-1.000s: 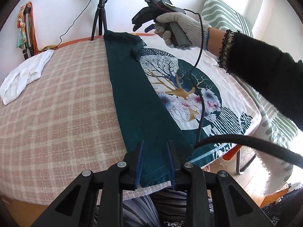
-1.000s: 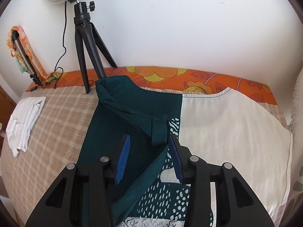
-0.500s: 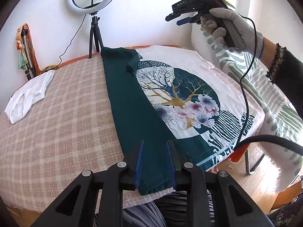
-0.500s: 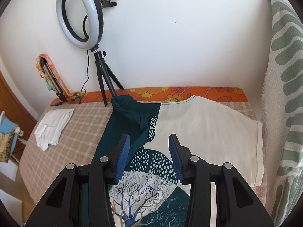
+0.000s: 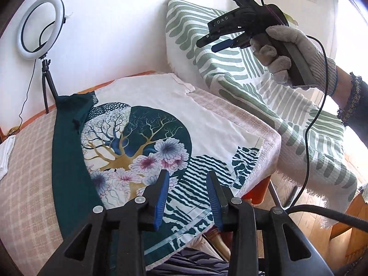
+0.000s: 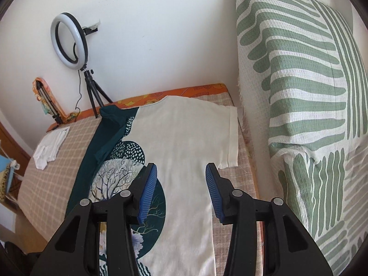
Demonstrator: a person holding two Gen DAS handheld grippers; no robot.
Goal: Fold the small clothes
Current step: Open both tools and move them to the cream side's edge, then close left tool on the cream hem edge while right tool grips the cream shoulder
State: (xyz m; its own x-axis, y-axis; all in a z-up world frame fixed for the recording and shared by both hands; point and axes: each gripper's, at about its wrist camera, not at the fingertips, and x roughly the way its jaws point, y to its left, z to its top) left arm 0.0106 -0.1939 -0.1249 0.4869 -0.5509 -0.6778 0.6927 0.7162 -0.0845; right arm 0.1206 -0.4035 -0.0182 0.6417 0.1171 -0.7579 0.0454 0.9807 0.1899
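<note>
A cream T-shirt [image 5: 207,115] with a tree and flower print lies flat on the checked table. Its left side is folded over as a dark green strip [image 5: 66,161]. My left gripper [image 5: 187,174] hovers over the striped print near the hem. Its jaws are opening and nothing is between them. A gloved hand holds my right gripper [image 5: 207,46] high in the air at the right, open and empty. In the right wrist view the right gripper [image 6: 181,168] looks down on the T-shirt [image 6: 184,138], with the unfolded right sleeve [image 6: 230,138] just beyond its right finger.
A ring light on a tripod [image 6: 69,41] stands at the table's far left. A white cloth [image 6: 50,147] lies on the checked tablecloth [image 5: 27,184]. A green-striped throw [image 6: 299,92] covers furniture close along the table's right edge. Wooden floor shows below.
My left gripper has left the green fold's hem, shifted right over the print and widened. My right gripper has risen from the collar fold and swung right, towards the sleeve.
</note>
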